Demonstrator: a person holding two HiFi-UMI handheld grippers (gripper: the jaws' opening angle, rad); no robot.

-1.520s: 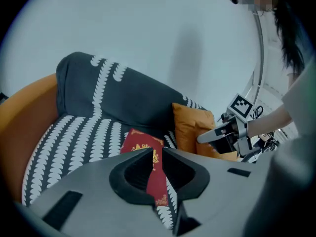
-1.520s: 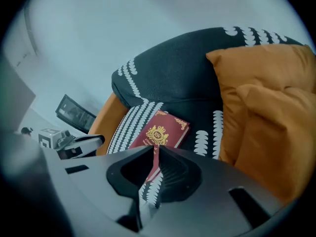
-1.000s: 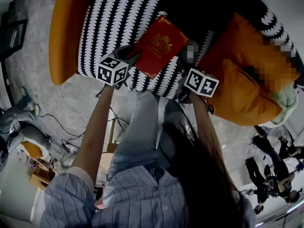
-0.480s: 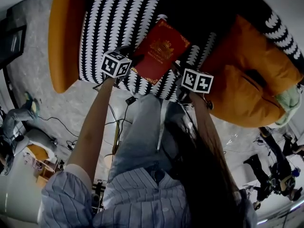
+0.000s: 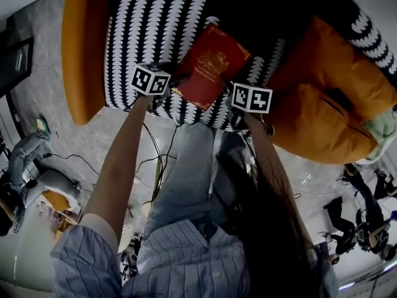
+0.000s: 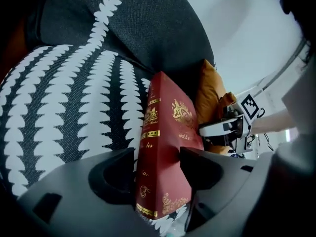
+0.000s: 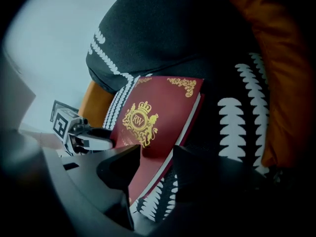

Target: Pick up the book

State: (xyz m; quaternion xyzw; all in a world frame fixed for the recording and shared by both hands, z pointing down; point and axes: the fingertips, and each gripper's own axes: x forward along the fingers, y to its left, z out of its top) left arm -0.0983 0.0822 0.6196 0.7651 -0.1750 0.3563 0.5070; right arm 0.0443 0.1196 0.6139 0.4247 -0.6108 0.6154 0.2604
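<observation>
while left tool [image 6: 157, 157] and right tool [image 7: 157, 152] spread wider astride book [image 5: 211, 66] | crest [image 7: 139, 118] reads rw

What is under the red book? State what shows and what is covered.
The red book rests on the black-and-white patterned cushion of the orange armchair. The fabric beneath it is covered, so anything there cannot be seen.

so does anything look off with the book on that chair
Only slightly: the red hardcover book with a gold crest lies at an angle on the black-and-white patterned seat cushion of the orange armchair, not square to it. No damage or spill shows.
</observation>
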